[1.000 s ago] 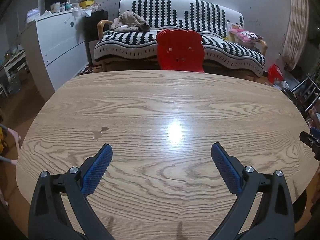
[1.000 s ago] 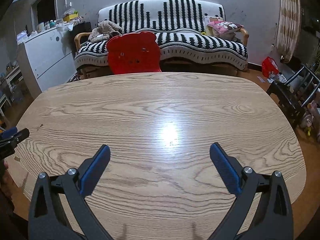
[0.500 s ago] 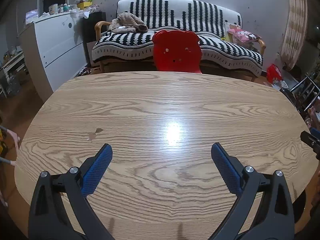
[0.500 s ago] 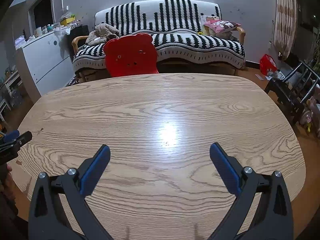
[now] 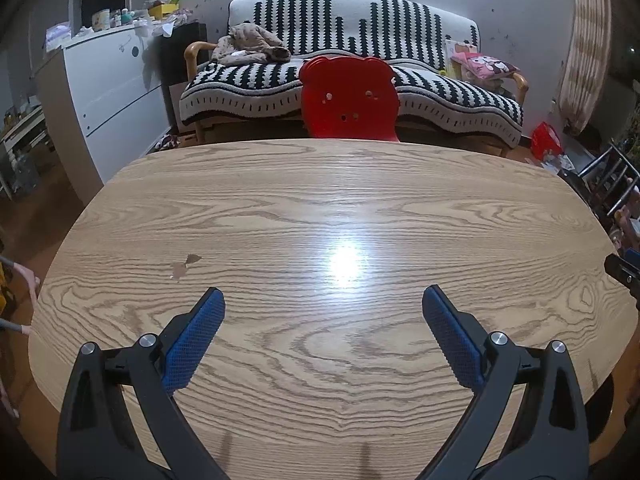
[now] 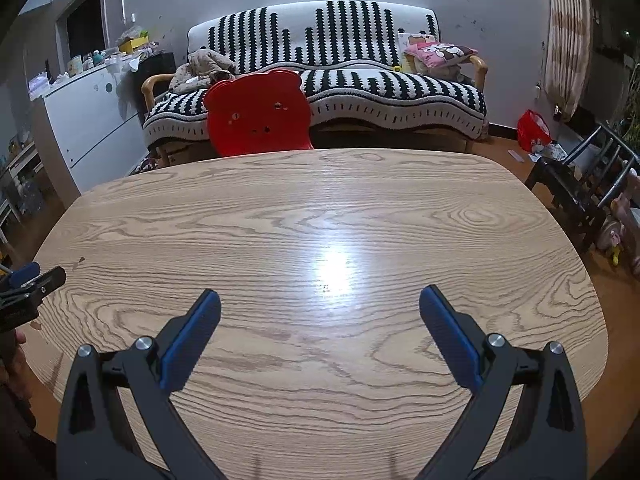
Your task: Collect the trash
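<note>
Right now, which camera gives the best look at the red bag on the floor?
The right wrist view: the red bag shows whole on open floor beside the sofa. In the left wrist view the bag sits smaller near the frame's edge, squeezed by the lens.

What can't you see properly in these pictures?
- Legs and seat of the red bear-shaped plastic chair: hidden behind the oval wooden table in both views.
- Small brown marks on the table: too small to identify, left view.
- Clutter on the white dresser: tiny and dim, both views.
</note>
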The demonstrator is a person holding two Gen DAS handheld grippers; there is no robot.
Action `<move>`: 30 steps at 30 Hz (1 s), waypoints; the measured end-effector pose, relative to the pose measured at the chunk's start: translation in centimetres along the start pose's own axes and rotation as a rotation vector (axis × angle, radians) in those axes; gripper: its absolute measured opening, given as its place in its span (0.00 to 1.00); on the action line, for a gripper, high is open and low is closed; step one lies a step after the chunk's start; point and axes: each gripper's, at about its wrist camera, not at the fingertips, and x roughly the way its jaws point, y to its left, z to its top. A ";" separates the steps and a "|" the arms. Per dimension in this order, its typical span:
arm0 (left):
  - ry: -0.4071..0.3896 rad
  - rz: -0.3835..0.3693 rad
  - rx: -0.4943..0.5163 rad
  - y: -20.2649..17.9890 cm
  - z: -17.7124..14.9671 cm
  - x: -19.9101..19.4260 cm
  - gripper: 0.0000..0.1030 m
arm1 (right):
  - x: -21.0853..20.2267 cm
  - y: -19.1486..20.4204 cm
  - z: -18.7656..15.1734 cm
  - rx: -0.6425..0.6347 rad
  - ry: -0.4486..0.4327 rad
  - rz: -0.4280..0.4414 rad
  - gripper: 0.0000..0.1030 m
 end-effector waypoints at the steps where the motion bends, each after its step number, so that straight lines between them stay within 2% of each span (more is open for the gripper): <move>1: 0.001 -0.002 -0.002 0.0 0.0 0.0 0.93 | 0.0 0.0 0.0 0.000 0.000 -0.001 0.93; 30: -0.002 0.002 -0.008 -0.2 0.0 -0.1 0.93 | -0.4 -0.5 0.1 0.000 -0.004 -0.009 0.93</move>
